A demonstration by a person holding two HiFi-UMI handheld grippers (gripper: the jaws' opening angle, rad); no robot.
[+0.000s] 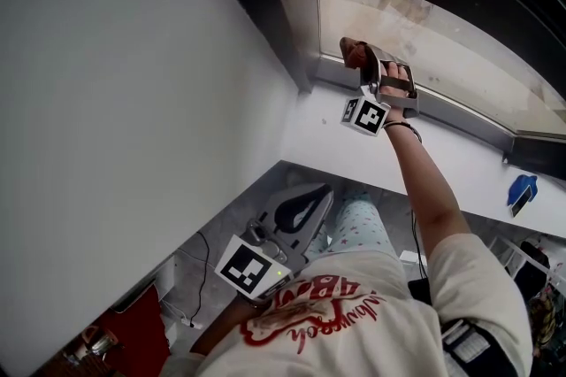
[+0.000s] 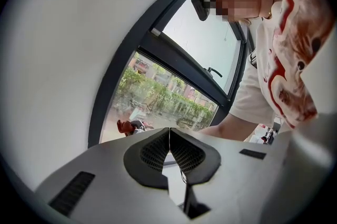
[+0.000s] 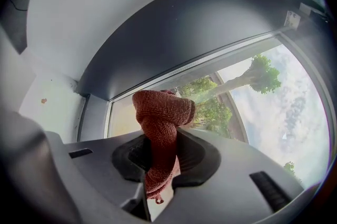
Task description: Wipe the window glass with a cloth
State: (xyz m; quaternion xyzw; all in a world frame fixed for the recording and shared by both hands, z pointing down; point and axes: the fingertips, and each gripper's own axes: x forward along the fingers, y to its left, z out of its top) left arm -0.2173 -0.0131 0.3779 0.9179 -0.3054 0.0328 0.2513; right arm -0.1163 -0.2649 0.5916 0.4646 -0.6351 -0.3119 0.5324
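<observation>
My right gripper (image 1: 358, 57) is raised to the lower left corner of the window glass (image 1: 424, 30) and is shut on a reddish-brown cloth (image 3: 160, 128). The bunched cloth (image 1: 352, 53) sticks out past the jaws, right at the pane near its grey frame (image 1: 305, 30). In the right gripper view the window glass (image 3: 237, 97) shows trees outside. My left gripper (image 1: 305, 209) hangs low by my body, shut with nothing in it; its pads (image 2: 158, 153) meet in the left gripper view, which also shows the cloth (image 2: 124, 126) far off at the window.
A white wall (image 1: 124, 119) runs along the left. Below the glass lies a white sill (image 1: 460, 163) with a blue object (image 1: 522, 189) at the right. A red item (image 1: 133, 331) and cables sit on the floor at the lower left.
</observation>
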